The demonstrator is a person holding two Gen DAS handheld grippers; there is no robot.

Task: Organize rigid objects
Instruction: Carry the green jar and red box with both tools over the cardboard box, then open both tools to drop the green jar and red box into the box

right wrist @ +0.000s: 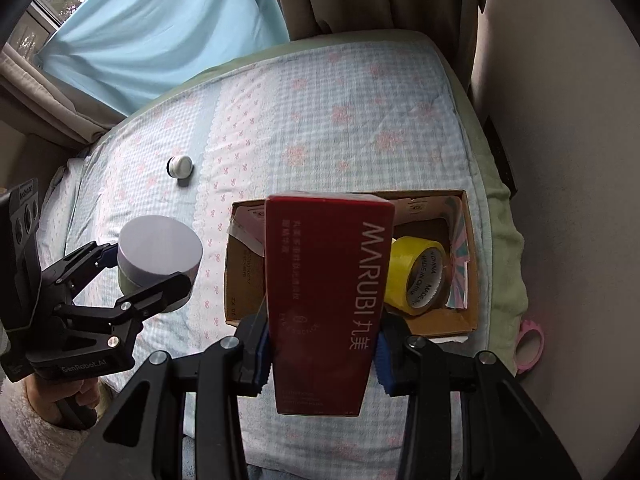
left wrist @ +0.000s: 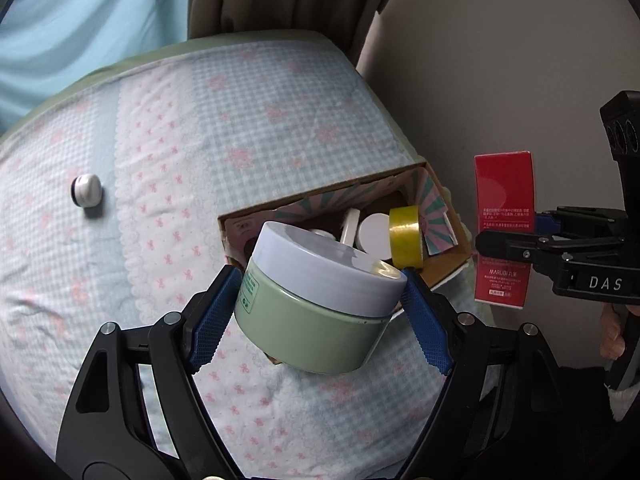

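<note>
While our left gripper (left wrist: 320, 300) clamps the jar (left wrist: 316, 300) and our right gripper (right wrist: 320, 354) the red carton (right wrist: 326, 300), both must next lower into the box (right wrist: 470, 260)

cardboard box (right wrist: 468, 240) interior half hidden behind red carton (right wrist: 324, 300), fine print illegible

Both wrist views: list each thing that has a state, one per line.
Left hand-held gripper: shut on green jar.
Green jar: lidded, tilted, held in the air.
Right hand-held gripper: shut on red carton.
Red carton: closed, upright, held above the bed.
Cardboard box: open, partly filled, on the bed.
Yellow tape roll: on edge inside the box.
Small white jar: on its side, loose on the bed.
</note>
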